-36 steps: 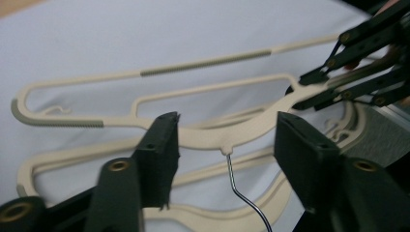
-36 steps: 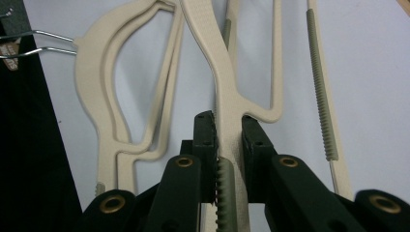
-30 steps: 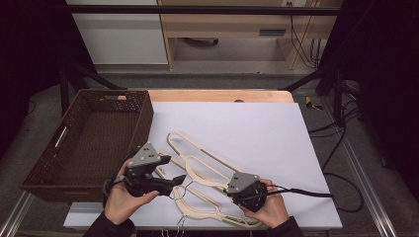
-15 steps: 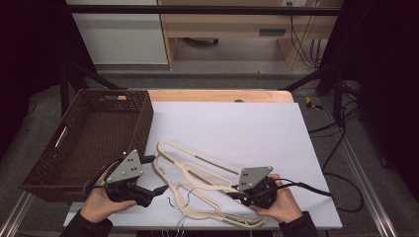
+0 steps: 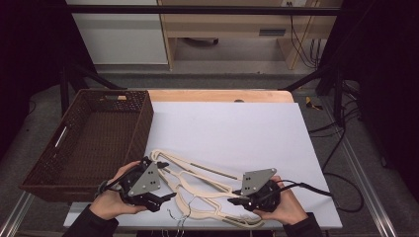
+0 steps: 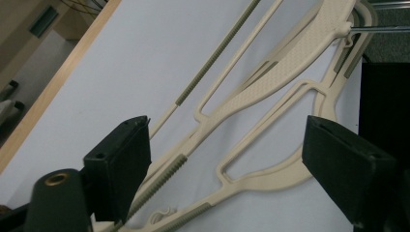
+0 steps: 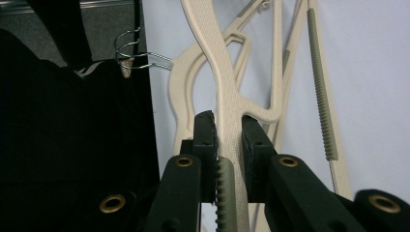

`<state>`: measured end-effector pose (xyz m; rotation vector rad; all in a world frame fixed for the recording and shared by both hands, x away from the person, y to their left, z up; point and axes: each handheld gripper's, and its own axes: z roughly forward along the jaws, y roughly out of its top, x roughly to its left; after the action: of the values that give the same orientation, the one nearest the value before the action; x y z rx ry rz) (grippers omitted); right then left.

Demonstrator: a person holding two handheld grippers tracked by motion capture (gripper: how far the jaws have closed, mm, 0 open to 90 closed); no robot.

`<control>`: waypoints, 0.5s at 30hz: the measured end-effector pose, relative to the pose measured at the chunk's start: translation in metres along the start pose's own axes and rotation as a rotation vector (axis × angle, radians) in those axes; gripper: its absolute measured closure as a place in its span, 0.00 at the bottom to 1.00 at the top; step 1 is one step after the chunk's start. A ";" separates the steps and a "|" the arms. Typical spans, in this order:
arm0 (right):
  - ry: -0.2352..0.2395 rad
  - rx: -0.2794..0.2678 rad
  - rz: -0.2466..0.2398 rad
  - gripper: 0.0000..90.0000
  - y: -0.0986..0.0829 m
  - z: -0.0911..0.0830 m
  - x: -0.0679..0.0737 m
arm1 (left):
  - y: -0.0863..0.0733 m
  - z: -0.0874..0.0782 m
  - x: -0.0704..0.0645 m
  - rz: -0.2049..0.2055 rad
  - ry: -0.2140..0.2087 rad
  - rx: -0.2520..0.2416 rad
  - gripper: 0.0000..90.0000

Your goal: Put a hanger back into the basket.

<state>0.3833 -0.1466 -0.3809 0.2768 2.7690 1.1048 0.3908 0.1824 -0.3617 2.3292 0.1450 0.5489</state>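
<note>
Several cream plastic hangers (image 5: 197, 180) lie overlapped near the table's front edge, their wire hooks (image 5: 177, 217) reaching past it. My right gripper (image 5: 236, 201) is shut on one hanger's arm (image 7: 227, 104); in the right gripper view its jaws pinch the textured arm from both sides. At the hangers' left end my left gripper (image 5: 165, 197) is open. In the left gripper view, my left gripper (image 6: 225, 128) has its jaws wide apart with the hanger arms (image 6: 270, 92) lying on the table between and beyond them, untouched.
A dark brown wicker basket (image 5: 143, 123) stands at the left edge of the white table top (image 5: 237, 133), just behind my left hand. A wooden strip (image 5: 217, 95) runs along the far edge. Black cables trail right from the right gripper.
The hanger pile has slid toward the front-left of the table with the right gripper holding on. My left gripper swung left and down, then came back beside the pile.
</note>
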 end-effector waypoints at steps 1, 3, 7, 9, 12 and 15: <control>0.012 -0.003 -0.004 0.89 0.000 0.001 0.001 | 0.001 0.003 -0.002 0.023 0.005 -0.003 0.25; 0.016 -0.004 -0.009 0.89 0.000 0.002 0.000 | 0.003 0.007 -0.006 0.062 0.013 0.007 0.26; 0.025 0.008 -0.005 0.89 -0.001 0.004 0.002 | 0.005 0.016 -0.015 0.147 0.027 0.019 0.34; 0.029 0.006 -0.002 0.89 -0.001 0.004 0.003 | 0.006 0.020 -0.020 0.173 0.032 0.011 0.38; 0.037 -0.002 -0.011 0.89 -0.001 0.005 0.002 | 0.006 0.026 -0.027 0.193 0.035 -0.007 0.45; 0.044 -0.004 -0.007 0.89 -0.001 0.006 0.003 | 0.008 0.029 -0.026 0.290 0.040 0.062 0.53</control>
<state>0.3813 -0.1429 -0.3858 0.2454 2.8032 1.1277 0.3792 0.1516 -0.3834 2.4162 -0.1632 0.7426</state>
